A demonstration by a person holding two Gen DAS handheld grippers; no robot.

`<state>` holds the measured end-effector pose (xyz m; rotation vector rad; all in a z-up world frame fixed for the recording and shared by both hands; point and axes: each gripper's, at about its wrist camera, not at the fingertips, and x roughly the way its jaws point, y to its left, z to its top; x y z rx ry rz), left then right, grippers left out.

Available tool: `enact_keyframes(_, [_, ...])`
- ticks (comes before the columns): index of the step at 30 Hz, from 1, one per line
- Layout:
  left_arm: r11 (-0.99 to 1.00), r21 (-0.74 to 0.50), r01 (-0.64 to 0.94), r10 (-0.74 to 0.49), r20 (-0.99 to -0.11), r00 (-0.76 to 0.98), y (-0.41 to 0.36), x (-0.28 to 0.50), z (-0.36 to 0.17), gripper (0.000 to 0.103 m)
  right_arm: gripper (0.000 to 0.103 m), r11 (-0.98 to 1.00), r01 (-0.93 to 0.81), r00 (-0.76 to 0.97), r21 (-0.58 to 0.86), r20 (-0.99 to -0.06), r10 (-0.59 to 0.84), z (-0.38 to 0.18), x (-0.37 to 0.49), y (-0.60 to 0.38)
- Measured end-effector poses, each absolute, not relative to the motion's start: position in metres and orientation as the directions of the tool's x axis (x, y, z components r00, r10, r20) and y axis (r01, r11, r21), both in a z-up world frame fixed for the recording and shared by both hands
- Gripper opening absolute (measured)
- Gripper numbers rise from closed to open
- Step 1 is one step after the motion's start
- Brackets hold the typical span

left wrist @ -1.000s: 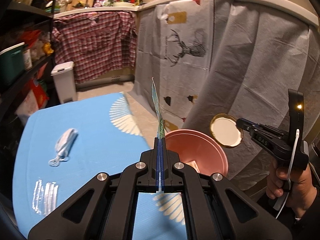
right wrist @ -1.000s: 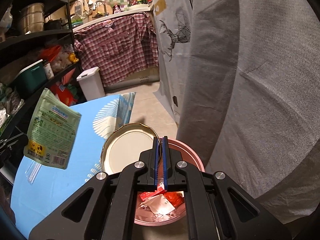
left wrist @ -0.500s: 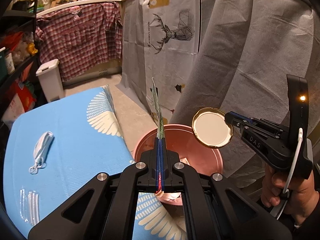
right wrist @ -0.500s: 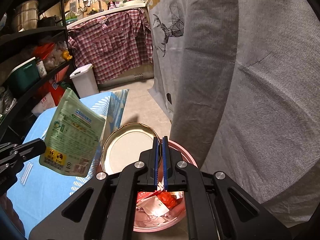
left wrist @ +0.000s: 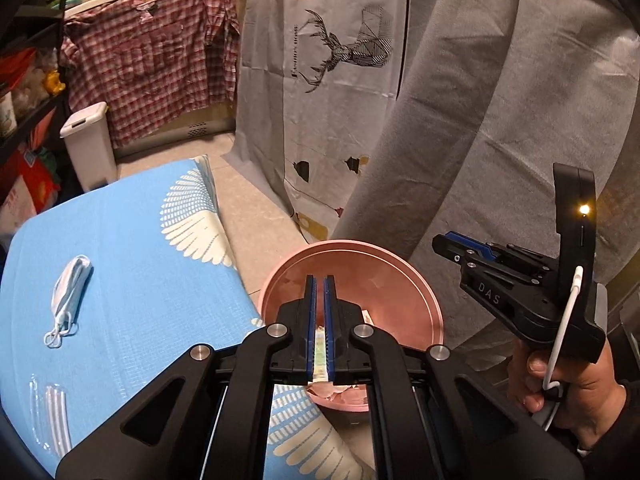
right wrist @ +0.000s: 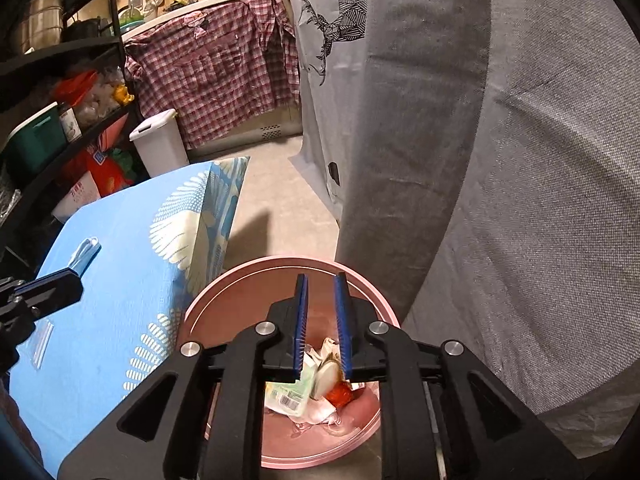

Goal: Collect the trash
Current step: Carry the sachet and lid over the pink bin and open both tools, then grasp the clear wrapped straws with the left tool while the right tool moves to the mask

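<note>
The pink trash bin (left wrist: 400, 264) stands on the floor beside the blue-covered table (left wrist: 140, 260). My left gripper (left wrist: 319, 278) hangs over the bin, its jaws opening to a narrow gap with nothing pressed between the pads. My right gripper (right wrist: 320, 276) is also above the bin (right wrist: 224, 292), jaws opening and empty. In the bin lie the green pouch (right wrist: 290, 394) and the round jar lid (right wrist: 325, 376) among red and white scraps. On the table are a light blue face mask (left wrist: 70, 288) and a clear plastic wrapper (left wrist: 48, 416).
A grey sheet (left wrist: 480, 120) hangs close behind the bin, and a deer-print sheet (left wrist: 340, 48) hangs beyond it. A white pedal bin (left wrist: 90, 140) and dark shelves (right wrist: 60, 80) stand past the table. A hand (left wrist: 568, 384) holds the right gripper (left wrist: 438, 240). A small clear zip bag (right wrist: 42, 340) lies on the table.
Both grippers sank over the pink bin and parted their jaws. The green pouch left the left gripper and the jar lid left the right one; both now lie in the bin.
</note>
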<state>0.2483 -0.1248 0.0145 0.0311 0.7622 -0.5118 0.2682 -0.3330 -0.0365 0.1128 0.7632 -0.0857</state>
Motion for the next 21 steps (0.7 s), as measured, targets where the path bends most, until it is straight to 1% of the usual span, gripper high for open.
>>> enact_keyframes(6, [0.887,-0.127,0.444,-0.411,-0.655,0.634,-0.104,0.237,0.022,0.004,0.016,0.994,0.086,0.742,0.064,-0.671,-0.021,-0.030,0.259,-0.325])
enact_keyframes(9, [0.900,-0.117,0.420,-0.390,-0.647,0.655,-0.085,0.231,0.027,0.004,0.019,0.996,0.067,0.760,0.063,-0.649,-0.010,-0.023,0.251,-0.321])
enact_keyframes(11, [0.910,-0.114,0.398,-0.374,-0.638,0.673,-0.067,0.227,0.032,0.004,0.023,0.997,0.051,0.773,0.061,-0.634,-0.001,-0.018,0.245,-0.316])
enact_keyframes(15, [0.932,-0.105,0.347,-0.333,-0.629,0.703,-0.028,0.217,0.035,0.004,0.024,0.999,0.021,0.788,0.047,-0.615,0.012,-0.009,0.235,-0.305])
enact_keyframes(21, [0.963,-0.093,0.254,-0.254,-0.641,0.724,0.037,0.206,0.025,0.004,0.024,0.999,-0.014,0.810,0.036,-0.586,0.032,0.006,0.217,-0.290])
